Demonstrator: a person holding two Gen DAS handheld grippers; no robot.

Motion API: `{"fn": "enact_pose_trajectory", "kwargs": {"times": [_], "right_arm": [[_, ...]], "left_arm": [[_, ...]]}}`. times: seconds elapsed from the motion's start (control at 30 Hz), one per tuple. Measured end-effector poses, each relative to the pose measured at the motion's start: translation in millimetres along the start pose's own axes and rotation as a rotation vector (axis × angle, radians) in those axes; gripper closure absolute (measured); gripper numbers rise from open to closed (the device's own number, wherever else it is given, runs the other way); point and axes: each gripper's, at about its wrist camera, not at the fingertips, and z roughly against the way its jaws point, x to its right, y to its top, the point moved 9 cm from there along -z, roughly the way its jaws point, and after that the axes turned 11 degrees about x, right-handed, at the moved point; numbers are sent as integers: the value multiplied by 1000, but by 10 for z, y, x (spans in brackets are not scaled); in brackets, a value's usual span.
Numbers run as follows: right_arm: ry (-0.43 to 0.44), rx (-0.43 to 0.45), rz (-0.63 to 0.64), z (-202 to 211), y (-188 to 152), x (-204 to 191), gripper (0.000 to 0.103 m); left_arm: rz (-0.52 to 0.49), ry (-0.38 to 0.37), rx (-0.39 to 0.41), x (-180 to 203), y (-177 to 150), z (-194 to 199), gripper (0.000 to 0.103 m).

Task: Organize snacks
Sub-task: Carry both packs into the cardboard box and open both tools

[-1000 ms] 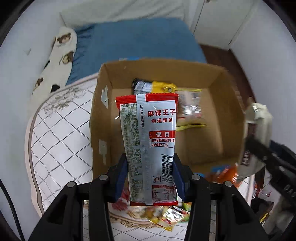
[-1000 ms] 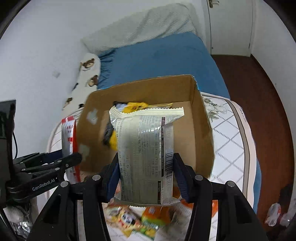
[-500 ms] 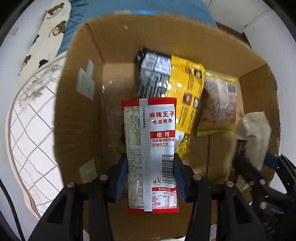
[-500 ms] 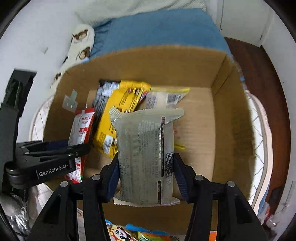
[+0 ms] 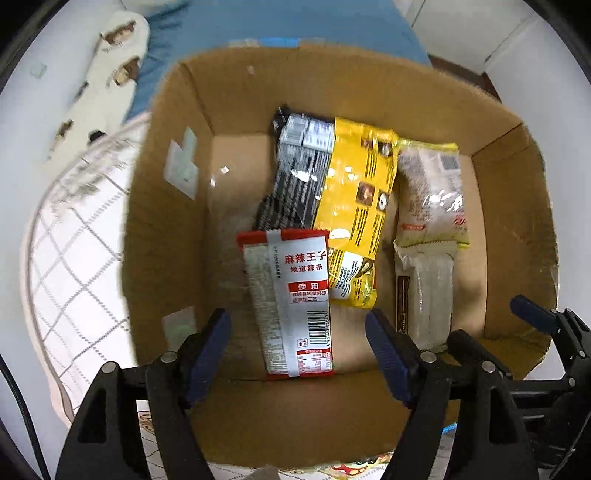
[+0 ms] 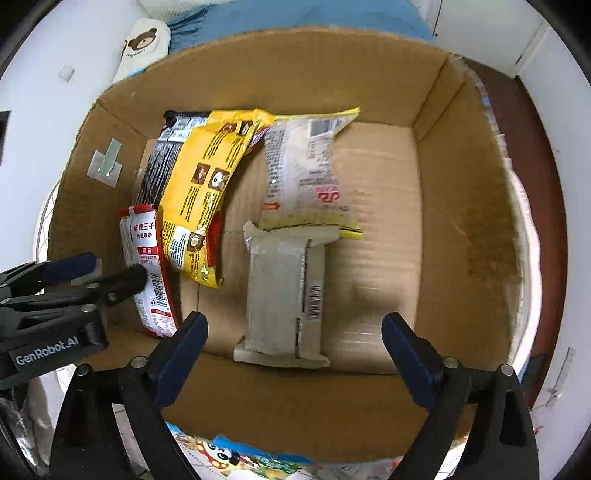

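An open cardboard box (image 5: 166, 206) (image 6: 461, 240) fills both wrist views. My left gripper (image 5: 297, 336) points down into it, jaws opening; the red-and-white snack packet (image 5: 291, 306) (image 6: 147, 273) lies loose between the pads, touching neither. My right gripper (image 6: 293, 338) is also opening, and the grey-white packet (image 6: 284, 295) (image 5: 424, 291) lies free on the box floor between its wide jaws. Further in lie a yellow packet (image 5: 354, 206) (image 6: 207, 192), a black packet (image 5: 295, 177) (image 6: 162, 162) and a pale packet with a yellow edge (image 5: 432, 195) (image 6: 306, 173).
The box stands on a quilted checked cover (image 5: 70, 258) with a blue bed sheet (image 5: 280, 22) and a bear-print pillow (image 6: 144, 44) behind. More colourful snack packets (image 6: 229, 454) lie outside the box's near wall. The box floor at right (image 6: 384, 221) is bare.
Both grippers sank into the box and opened. The red-and-white packet and the grey-white packet, gripped before, now lie released on the box floor.
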Motion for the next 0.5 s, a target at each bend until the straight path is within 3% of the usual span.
{"fn": "enact_pose_trajectory", "kwargs": {"times": [0.5], "right_arm": [[-56, 276, -1, 1079, -100, -4, 6]], "left_arm": [[23, 51, 334, -92, -134, 1118, 29]]}}
